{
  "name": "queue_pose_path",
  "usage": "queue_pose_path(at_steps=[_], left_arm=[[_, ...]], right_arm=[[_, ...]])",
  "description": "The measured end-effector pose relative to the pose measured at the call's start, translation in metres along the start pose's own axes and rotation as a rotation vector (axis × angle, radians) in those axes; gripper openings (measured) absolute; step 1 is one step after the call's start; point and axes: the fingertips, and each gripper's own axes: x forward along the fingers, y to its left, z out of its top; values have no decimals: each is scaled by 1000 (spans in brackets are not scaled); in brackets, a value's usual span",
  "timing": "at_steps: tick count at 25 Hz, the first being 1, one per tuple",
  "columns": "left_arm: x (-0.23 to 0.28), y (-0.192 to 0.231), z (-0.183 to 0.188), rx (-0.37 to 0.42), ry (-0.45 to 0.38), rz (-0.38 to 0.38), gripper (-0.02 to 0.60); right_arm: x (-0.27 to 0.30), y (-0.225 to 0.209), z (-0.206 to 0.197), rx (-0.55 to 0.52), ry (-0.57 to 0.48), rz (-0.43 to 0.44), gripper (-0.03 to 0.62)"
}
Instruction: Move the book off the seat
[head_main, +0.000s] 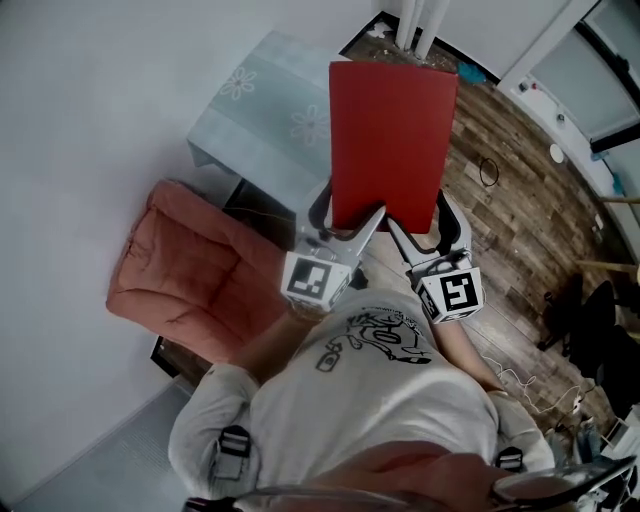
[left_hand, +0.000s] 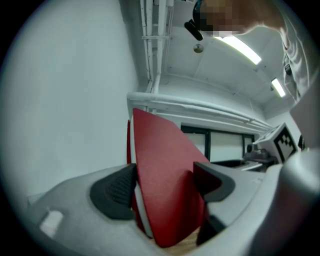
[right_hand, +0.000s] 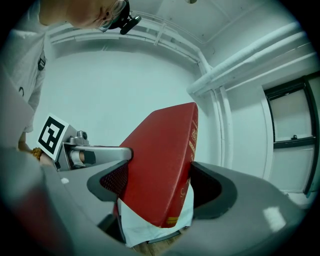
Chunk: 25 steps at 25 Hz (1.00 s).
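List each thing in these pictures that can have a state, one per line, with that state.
Book: closed, in the air, clear of the seat, held at its near edge.
Left gripper: shut on the book.
Right gripper: shut on the book.
Seat: book not on it; nothing lies on the part that shows.
Table: covered by a flowered cloth.

Ahead of me, a pale grey-blue worktop (head_main: 262, 110) printed with white flowers stands against the white wall (head_main: 90, 100). A dark wood-plank floor (head_main: 520, 200) spreads to my right. A black cable loop (head_main: 488, 172) lies on it, and a white cable (head_main: 512, 376) lies nearer me. White pipes (right_hand: 227, 130) climb the wall beside a dark-framed window (right_hand: 292, 115).
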Motion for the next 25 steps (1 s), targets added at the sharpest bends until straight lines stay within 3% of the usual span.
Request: queue_pose_path(at_steps=[10,25], left_arm=[[-23,104,8,-17,-29,154,350],[-112,179,0,-48,-56,497,350]], right_arm=[[101,45,10,-36,18,159,385],[169,139,4,-75,53,502,385]])
